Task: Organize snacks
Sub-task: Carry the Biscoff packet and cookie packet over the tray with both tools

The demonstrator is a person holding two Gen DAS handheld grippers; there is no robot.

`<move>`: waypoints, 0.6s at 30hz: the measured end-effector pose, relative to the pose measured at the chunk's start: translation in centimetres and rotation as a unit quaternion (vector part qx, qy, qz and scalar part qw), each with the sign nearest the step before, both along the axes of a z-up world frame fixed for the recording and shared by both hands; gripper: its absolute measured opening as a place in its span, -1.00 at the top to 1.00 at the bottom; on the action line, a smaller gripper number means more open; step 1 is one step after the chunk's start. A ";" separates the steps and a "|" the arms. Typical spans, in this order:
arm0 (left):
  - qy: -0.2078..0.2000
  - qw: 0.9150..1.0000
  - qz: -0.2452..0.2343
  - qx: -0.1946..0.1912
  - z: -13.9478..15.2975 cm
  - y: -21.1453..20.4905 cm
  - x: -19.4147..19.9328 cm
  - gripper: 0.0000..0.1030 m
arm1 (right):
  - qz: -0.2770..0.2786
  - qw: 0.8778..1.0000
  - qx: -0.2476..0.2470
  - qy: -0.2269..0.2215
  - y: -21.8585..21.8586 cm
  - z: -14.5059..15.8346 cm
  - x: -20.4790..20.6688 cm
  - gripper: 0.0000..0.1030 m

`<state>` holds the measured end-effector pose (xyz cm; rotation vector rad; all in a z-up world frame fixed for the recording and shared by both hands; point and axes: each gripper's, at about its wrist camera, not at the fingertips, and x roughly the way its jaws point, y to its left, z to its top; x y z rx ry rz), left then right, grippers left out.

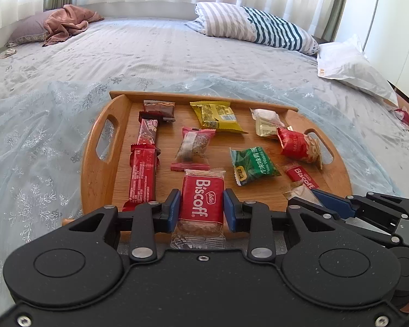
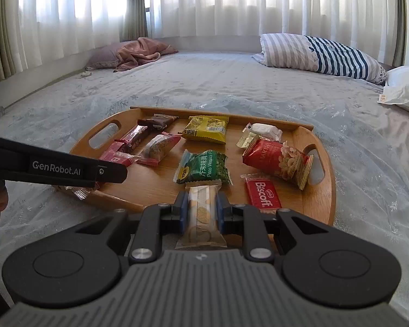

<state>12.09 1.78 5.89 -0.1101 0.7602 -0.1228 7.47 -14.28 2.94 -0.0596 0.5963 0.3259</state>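
Note:
A wooden tray (image 1: pixel 95 163) (image 2: pixel 321 199) lies on the bed with several wrapped snacks on it. In the left wrist view my left gripper (image 1: pixel 201 199) is shut on a red Biscoff packet (image 1: pixel 201 212), held over the tray's near edge. My right gripper (image 2: pixel 202 201) is shut on a clear packet of pale crackers (image 2: pixel 203 218), also above the near edge. Each gripper shows in the other's view: the right one (image 1: pixel 321 199) at the lower right, the left one (image 2: pixel 117 173) as a black arm at the left. A second Biscoff (image 2: pixel 263 193) lies on the tray.
On the tray are a green peas packet (image 2: pixel 204 167), a yellow packet (image 2: pixel 207 128), a red nut bag (image 2: pixel 275 159) and red bars (image 1: pixel 143 174). A sheer blue cloth (image 1: pixel 41 136) lies under the tray. A striped pillow (image 1: pixel 259 27) and a white bag (image 1: pixel 349 68) lie beyond.

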 end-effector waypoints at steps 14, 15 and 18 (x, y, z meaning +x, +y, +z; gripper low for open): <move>0.024 1.000 0.014 -0.004 -0.9 0.5 2.9 0.38 | -0.003 0.997 0.037 0.060 -0.2 -0.9 4.2 0.49; 0.025 1.000 0.014 -0.004 -1.0 0.5 3.1 0.38 | -0.005 0.997 0.037 0.061 -0.1 -1.0 4.4 0.49; 0.028 0.999 0.015 -0.004 -1.2 0.4 3.5 0.38 | -0.011 0.997 0.042 0.066 -0.2 -1.3 5.1 0.49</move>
